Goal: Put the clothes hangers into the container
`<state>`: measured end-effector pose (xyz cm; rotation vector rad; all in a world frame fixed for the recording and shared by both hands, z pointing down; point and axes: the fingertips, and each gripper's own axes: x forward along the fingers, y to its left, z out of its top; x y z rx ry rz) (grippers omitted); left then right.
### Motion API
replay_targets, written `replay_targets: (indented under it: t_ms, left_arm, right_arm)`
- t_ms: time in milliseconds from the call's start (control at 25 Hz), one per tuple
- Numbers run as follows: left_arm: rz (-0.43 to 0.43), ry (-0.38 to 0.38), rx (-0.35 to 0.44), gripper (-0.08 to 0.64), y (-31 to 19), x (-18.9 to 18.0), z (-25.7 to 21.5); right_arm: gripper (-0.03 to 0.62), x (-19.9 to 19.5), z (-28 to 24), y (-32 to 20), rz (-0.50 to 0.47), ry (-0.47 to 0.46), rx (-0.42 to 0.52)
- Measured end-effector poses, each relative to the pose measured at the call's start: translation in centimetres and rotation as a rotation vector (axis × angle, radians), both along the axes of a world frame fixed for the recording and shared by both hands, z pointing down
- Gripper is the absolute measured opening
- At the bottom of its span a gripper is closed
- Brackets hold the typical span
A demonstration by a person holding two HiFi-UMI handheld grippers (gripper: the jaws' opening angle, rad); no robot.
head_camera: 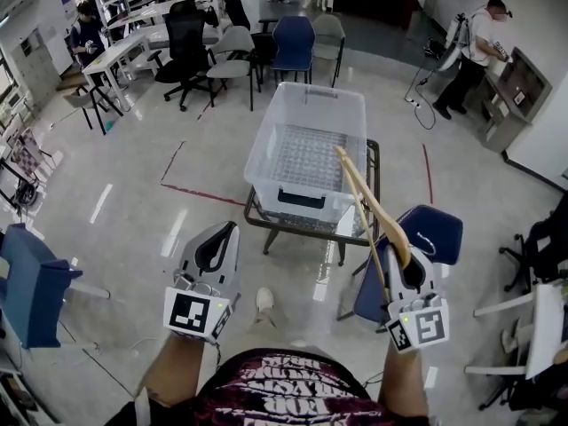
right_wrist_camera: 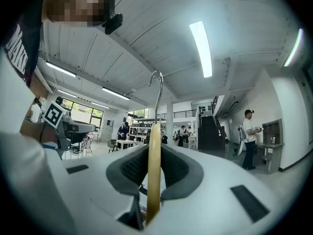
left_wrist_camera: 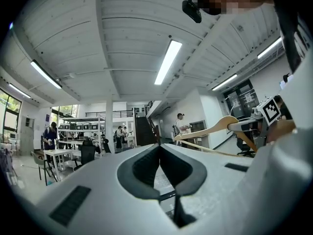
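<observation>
Evidently for the drop, the right gripper (head_camera: 401, 254) clamps the pale wooden clothes hanger (head_camera: 363, 199), which juts ahead of it toward the clear plastic container (head_camera: 259, 160), seemingly empty; the left gripper (head_camera: 222, 234) is closed on nothing.

- My left gripper (head_camera: 231, 228) and right gripper (head_camera: 406, 257) are built alike: smooth pale-grey shells, broad at the back and narrowing toward the jaws.
- The pads (left_wrist_camera: 146, 168) are dark grey, finely ribbed, and curve outward into a loop shape.
- Each shell has dark rectangular strips (left_wrist_camera: 70, 205) set into its top face.
- At the rear of each sits a white cube with black square markers: the left cube (head_camera: 197, 313) and the right cube (head_camera: 417, 327).
- My shirt (head_camera: 293, 389) is dark maroon with white printed lettering.
- My shoe (head_camera: 264, 300) is white.
- A small black camera (left_wrist_camera: 191, 10) sits on my head.
</observation>
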<state>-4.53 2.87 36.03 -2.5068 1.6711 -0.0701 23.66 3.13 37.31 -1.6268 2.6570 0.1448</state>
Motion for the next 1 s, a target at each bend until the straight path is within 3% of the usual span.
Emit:
replay_targets:
  t_ms: [200, 1000]
  left_arm:
    - [0.016, 0.003, 0.029, 0.008, -2.8, -0.2, -0.6]
    - [0.077, 0.018, 0.007, 0.008, -16.4, -1.5, -0.2]
  right_arm:
    - [0.061, -0.3, -0.9, -2.3, 0.015, 0.014, 0.015]
    - [0.061, -2.4, -1.5, -14.5, 0.056, 0.016, -0.007]
